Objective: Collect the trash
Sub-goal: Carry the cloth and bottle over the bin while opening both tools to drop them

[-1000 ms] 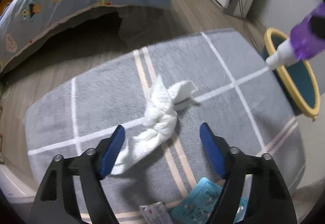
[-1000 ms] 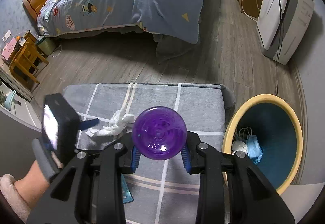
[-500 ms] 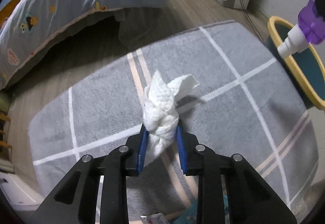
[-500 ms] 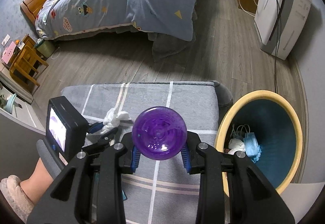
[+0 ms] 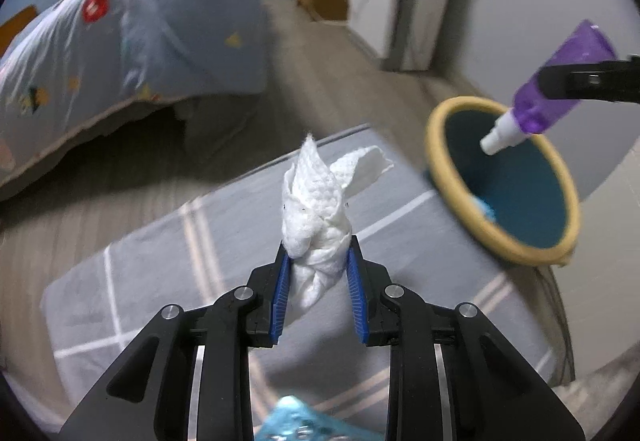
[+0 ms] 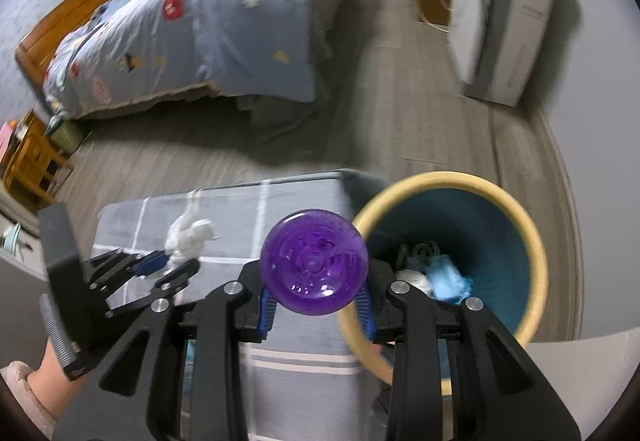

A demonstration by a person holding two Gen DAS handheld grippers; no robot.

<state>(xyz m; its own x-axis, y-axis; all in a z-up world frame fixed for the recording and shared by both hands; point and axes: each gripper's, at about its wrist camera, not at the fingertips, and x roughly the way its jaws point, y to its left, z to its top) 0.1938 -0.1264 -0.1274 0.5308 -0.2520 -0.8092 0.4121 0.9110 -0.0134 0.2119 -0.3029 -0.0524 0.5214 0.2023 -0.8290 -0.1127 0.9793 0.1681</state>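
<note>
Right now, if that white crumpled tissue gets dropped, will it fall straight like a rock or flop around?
Probably flop. The tissue is thin, quilted paper twisted into a soft wad, and a loose flap sticks out sideways, so it looks very light and may drift. The left gripper squeezes it narrow between its pads, which suggests that it squashes easily. It likely won't roll or break.

No text, label, brand, number or sign can be read in either view. The bedspread [image 6: 192, 41], toward ten o'clock in both views, carries printed cartoon patches, among them a red one [image 5: 96, 5], but blur leaves any lettering on them illegible. The purple bottle [image 6: 314, 263] shows only its moulded base at the centre of the right wrist view, with no legible marking. The teal packet [image 5: 304, 425] at six o'clock in the left wrist view is too blurred to read.
</note>
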